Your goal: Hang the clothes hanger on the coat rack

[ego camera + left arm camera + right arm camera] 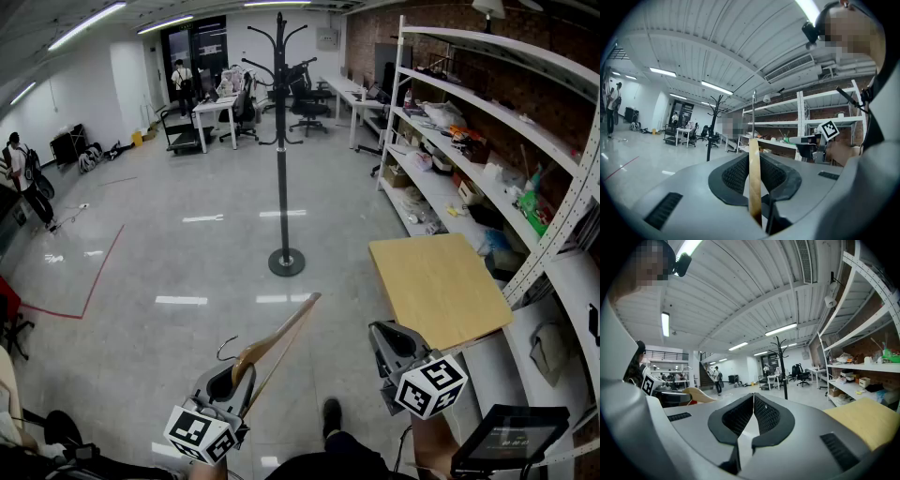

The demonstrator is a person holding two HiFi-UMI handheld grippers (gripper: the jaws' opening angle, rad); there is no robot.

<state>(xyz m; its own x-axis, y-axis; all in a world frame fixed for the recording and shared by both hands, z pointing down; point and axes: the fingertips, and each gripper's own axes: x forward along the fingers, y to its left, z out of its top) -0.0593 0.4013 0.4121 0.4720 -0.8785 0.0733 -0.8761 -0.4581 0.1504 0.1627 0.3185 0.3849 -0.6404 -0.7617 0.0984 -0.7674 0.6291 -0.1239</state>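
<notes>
At the lower left, the left gripper point(236, 377) clamps its jaws on the wooden clothes hanger point(281, 336), which is held in the air. One arm of the hanger slants up and to the right, and its metal hook curls to the left just beside the jaws. The black coat rack point(281, 141) stands well beyond it on the open floor point(169, 253), clear of the hanger. At the right, the right gripper point(389, 342) has its jaws pressed together and empty, near a wooden tabletop point(436, 286) beside the shelving point(487, 141).

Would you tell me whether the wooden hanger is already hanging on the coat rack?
No, the wooden hanger is clamped in the left tongs, well short of the coat rack standing across the floor.
</notes>
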